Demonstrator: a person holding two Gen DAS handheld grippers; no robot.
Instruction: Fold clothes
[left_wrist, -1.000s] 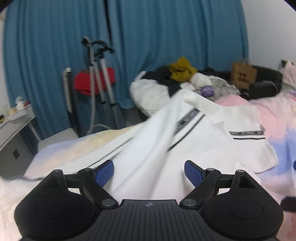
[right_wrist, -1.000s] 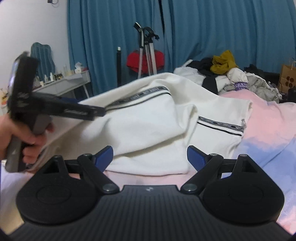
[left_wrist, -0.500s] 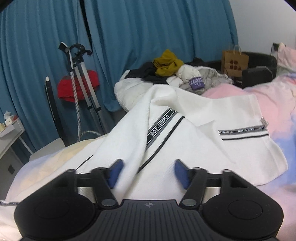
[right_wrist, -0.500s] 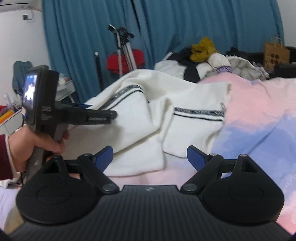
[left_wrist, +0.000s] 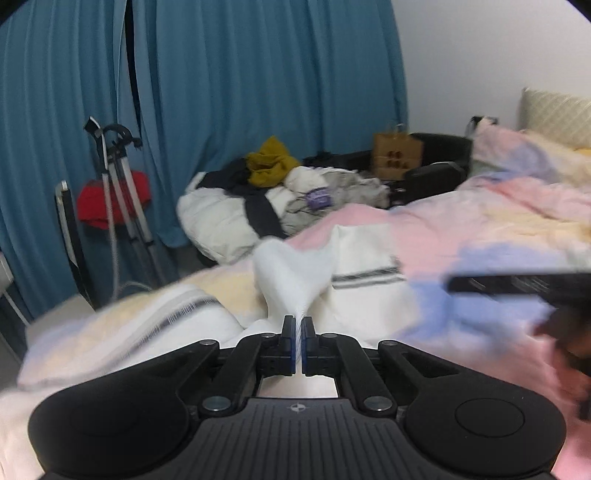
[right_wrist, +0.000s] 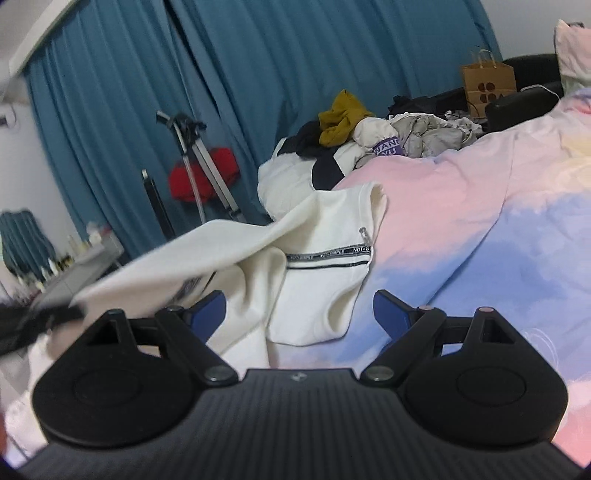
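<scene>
A white shirt with black striped bands (right_wrist: 317, 280) lies on the pink and blue bedspread (right_wrist: 480, 229). My left gripper (left_wrist: 298, 332) is shut on a fold of the white shirt (left_wrist: 295, 277) and pulls the cloth up into a peak. It shows blurred at the left edge of the right wrist view (right_wrist: 40, 317). My right gripper (right_wrist: 299, 310) is open and empty, just above the shirt's lower edge. It shows blurred at the right of the left wrist view (left_wrist: 517, 284).
A pile of clothes (right_wrist: 369, 144) lies at the far end of the bed, with a paper bag (right_wrist: 487, 85) and a black chair behind. A tripod with a red cloth (left_wrist: 114, 192) stands by the blue curtain. A desk (right_wrist: 85, 266) stands at left.
My left gripper has shut on the white shirt and lifted a fold of it. My right gripper has moved right, staying open.
</scene>
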